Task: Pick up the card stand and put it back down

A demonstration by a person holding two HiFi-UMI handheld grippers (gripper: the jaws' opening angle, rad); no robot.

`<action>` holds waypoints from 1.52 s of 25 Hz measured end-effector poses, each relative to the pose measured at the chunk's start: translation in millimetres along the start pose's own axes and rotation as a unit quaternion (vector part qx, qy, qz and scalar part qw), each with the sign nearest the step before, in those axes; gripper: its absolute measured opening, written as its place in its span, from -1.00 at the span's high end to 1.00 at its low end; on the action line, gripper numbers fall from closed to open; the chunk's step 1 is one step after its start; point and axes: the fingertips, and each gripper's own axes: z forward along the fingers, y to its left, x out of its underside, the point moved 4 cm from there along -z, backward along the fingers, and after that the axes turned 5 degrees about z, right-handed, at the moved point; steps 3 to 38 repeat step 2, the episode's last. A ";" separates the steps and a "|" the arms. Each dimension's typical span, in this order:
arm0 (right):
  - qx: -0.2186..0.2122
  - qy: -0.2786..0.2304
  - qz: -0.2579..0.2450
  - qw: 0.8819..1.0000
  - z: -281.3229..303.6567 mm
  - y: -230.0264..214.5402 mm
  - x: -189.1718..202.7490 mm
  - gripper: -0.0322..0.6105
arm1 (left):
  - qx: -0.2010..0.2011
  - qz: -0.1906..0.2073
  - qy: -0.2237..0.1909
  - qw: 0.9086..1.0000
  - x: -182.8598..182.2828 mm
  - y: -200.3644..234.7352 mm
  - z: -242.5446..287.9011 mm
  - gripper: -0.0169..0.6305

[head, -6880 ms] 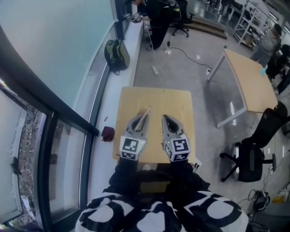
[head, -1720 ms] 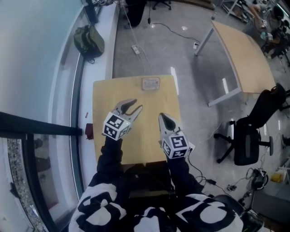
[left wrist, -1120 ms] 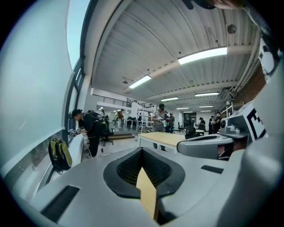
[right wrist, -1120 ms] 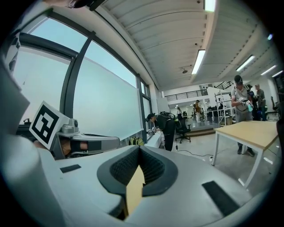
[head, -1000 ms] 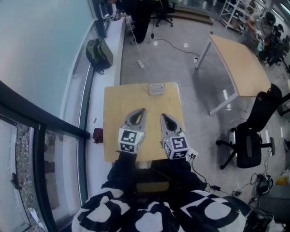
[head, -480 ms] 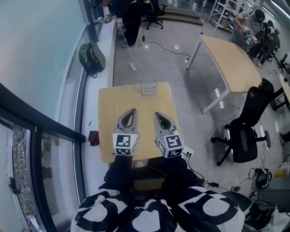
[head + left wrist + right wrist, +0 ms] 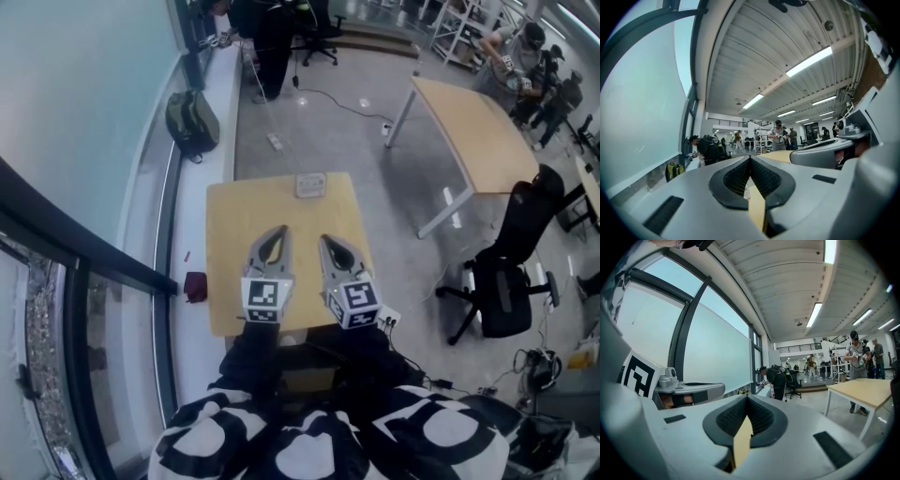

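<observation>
Left gripper (image 7: pixel 277 232) and right gripper (image 7: pixel 326 241) hover side by side over the near half of the wooden table (image 7: pixel 225 281) I am working at, each with its 2 jaws pressed together on nothing. The card stand (image 7: pixel 311 184) sits at the table's far edge, ahead of both grippers and well apart from them.

I look into a big open-plan office or lab hall: wood-topped desks (image 7: pixel 469 122) on a bare grey floor (image 7: pixel 375 169), black swivel chairs (image 7: pixel 502 305), loose cables (image 7: pixel 352 101), tall windows (image 7: pixel 84 112), strip lights (image 7: pixel 813 61) on a ribbed ceiling (image 7: pixel 754 56), people (image 7: pixel 778 138) working farther back.
</observation>
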 end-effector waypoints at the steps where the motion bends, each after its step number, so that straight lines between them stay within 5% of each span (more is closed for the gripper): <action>1: 0.001 0.000 0.000 1.000 0.4 -0.1 0.4 0.84 | -0.003 0.000 -0.002 1.000 0.2 1.4 -0.5 0.92; 38: 0.001 0.000 0.000 1.000 0.9 -0.2 0.8 0.84 | -0.006 0.001 -0.004 1.000 0.6 2.8 -0.9 0.92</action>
